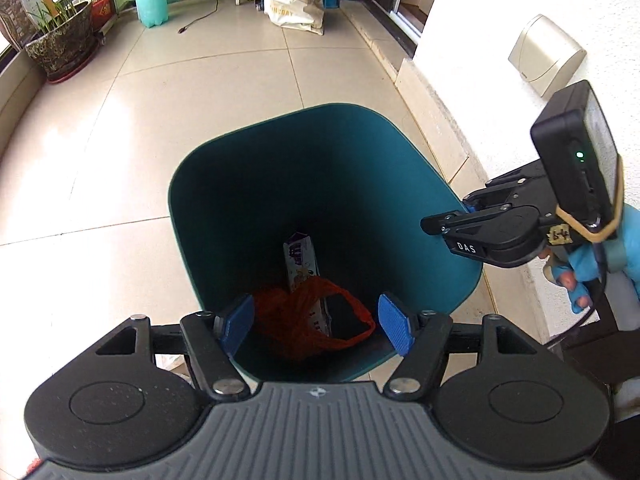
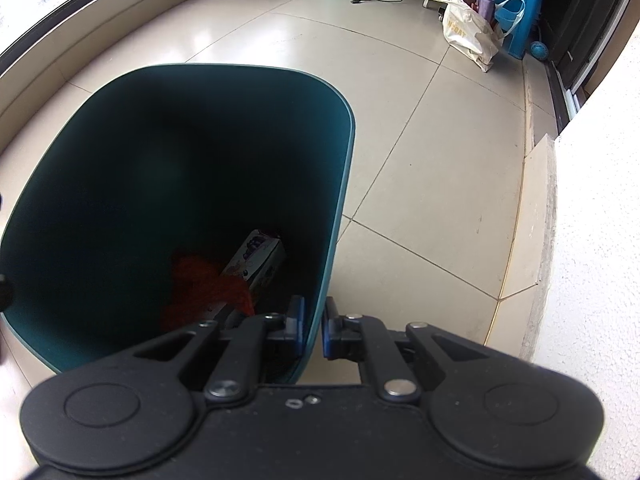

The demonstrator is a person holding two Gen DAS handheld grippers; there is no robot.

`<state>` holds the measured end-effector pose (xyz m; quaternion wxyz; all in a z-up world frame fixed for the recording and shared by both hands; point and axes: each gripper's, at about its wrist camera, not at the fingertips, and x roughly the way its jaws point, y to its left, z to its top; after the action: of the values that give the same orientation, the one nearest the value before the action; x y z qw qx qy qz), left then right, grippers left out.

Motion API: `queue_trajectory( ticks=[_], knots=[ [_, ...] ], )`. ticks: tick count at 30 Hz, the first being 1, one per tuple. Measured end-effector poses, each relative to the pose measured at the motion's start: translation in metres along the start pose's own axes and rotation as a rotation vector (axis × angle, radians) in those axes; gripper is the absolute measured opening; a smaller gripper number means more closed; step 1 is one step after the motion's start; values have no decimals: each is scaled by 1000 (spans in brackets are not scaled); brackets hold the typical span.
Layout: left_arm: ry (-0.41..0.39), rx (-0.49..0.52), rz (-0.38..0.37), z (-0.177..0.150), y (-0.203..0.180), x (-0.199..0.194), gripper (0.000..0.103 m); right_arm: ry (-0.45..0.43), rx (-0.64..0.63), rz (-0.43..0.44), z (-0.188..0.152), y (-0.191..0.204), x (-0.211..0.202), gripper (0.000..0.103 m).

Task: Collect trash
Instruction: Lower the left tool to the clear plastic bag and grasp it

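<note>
The trash is sitting at the bottom of the teal bin [image 1: 280, 160]: a red plastic bag [image 1: 304, 320] crumpled w/ a printed carton [image 1: 300, 264] lying under and beside it. The carton's long axis is running up-and-away in the left wrist view, one end propped toward the bin's far wall, the other end tucked beneath the bag. Both items are lying well inside, nothing hanging over the rim.

Straight above them the left gripper [image 1: 316, 328] is hovering w/ its blue pads [image 1: 394, 328] spread wide and nothing between them; the bag is showing through the gap but far below, not touched. So that hand is released and free, probably just done w/ a drop.

The right gripper [image 2: 312, 328] is clamping the bin's near-side wall, one pad inside, one outside, jaws pinched tight on the rim, apparently steadying the bin. In the left view it's sitting at the bin's right edge, a person's hand in a blue glove [image 1: 580, 276] behind it.

Key relation for what's next, imo: bin contents are directly under the left gripper, whereas any further trash would be lying out on the tiled floor [image 1: 180, 100], away from the bin. No loose litter is showing nearby; only a tote bag [image 1: 292, 8] and a plant pot [image 1: 60, 44] far off. The left hand is the free one, so it's the one to go searching.
</note>
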<state>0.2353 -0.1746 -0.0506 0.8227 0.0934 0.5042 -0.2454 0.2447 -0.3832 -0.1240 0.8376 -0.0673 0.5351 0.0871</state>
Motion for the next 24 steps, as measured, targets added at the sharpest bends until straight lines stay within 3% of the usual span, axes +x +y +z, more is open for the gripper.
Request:
queue_trajectory(
  ticks=[4,8,12,19,24],
  knots=[
    [-30,-15,-4,-13,9,-22,70,-3,-11,-7,0,1,0,7],
    [-75,-18,39,-33,19,-43,70,-4,-9,-13,0,0,-1,6],
    [-89,-53,108,-62,46,-46,81,-5,1,-12,1,-3,-1,6],
    [61,-206,201,-108,106,12,81,-1,9,-16,4,-3,-1,6],
    [211,-441,160,-137,139,77,81,2,11,-17,5,-4,1,6]
  ],
)
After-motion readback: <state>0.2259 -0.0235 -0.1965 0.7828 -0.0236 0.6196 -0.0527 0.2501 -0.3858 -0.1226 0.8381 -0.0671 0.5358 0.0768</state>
